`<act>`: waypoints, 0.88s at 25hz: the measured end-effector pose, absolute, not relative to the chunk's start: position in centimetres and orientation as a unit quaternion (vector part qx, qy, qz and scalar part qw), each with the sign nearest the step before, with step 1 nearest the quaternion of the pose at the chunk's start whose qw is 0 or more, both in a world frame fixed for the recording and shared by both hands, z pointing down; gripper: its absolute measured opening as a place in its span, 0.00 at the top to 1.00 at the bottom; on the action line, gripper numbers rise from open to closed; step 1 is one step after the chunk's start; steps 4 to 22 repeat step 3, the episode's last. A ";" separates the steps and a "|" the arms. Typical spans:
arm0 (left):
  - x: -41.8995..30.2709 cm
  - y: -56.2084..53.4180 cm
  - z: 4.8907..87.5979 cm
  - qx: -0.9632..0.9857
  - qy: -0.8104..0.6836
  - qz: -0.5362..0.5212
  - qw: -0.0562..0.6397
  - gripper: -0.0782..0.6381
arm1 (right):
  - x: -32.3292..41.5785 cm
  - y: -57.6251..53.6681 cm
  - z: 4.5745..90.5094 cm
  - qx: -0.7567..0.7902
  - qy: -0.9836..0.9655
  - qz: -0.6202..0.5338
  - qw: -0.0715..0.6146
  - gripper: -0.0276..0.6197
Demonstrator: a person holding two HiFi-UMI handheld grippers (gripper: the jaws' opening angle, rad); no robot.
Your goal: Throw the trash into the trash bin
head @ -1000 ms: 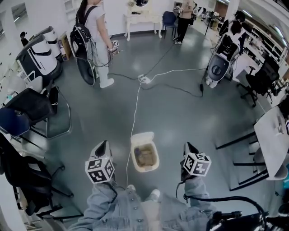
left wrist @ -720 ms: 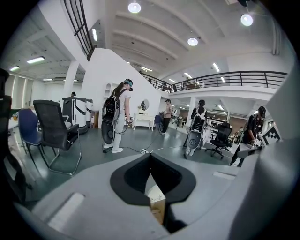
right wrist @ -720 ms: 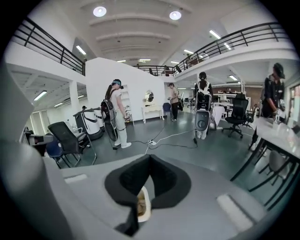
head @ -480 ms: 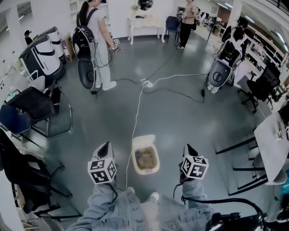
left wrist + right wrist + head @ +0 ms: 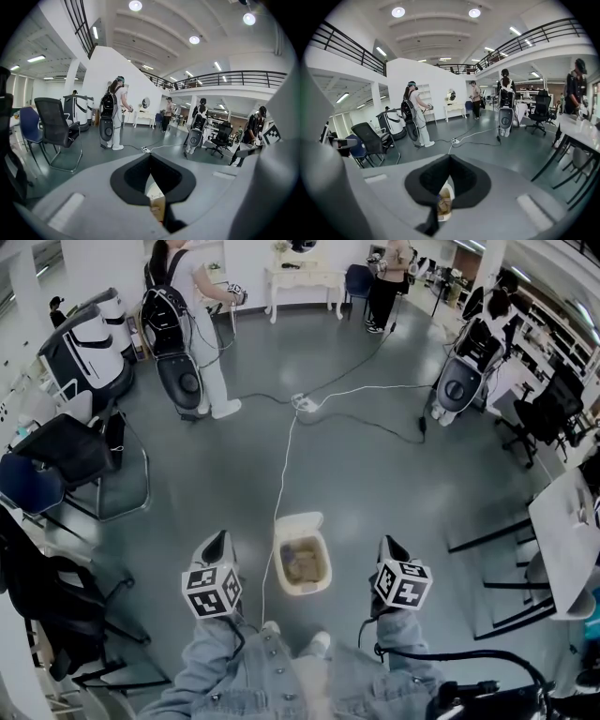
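Brown crumpled trash [image 5: 302, 563] in the bin [image 5: 278, 568], lower centre, looks light, soft; pinch a raised fold. Jaws together, empty, on left gripper [image 5: 216, 539] and right gripper [image 5: 387, 543].

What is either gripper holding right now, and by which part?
Nothing. The left gripper and right gripper both have their jaws together and empty, either side of the trash bin on the floor.

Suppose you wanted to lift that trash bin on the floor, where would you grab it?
Probably the trash bin by a long side of its rim, coming straight down from above: it stands upright and open, the thin wall suits the jaws, and the raised lid blocks the far end.
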State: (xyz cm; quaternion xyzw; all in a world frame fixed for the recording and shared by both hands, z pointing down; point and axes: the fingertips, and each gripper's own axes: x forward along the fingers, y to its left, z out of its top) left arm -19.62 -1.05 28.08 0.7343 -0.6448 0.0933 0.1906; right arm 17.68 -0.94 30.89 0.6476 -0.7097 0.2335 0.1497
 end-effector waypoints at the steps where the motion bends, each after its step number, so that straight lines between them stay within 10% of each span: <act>1: -19.6 -1.1 28.1 0.734 -0.645 0.094 0.191 0.88 | 17.7 -1.0 30.9 0.648 -0.709 0.234 0.149 0.95; 22: -19.7 -1.2 28.2 0.734 -0.645 0.095 0.191 0.88 | 17.6 -1.2 30.9 0.649 -0.709 0.234 0.148 0.95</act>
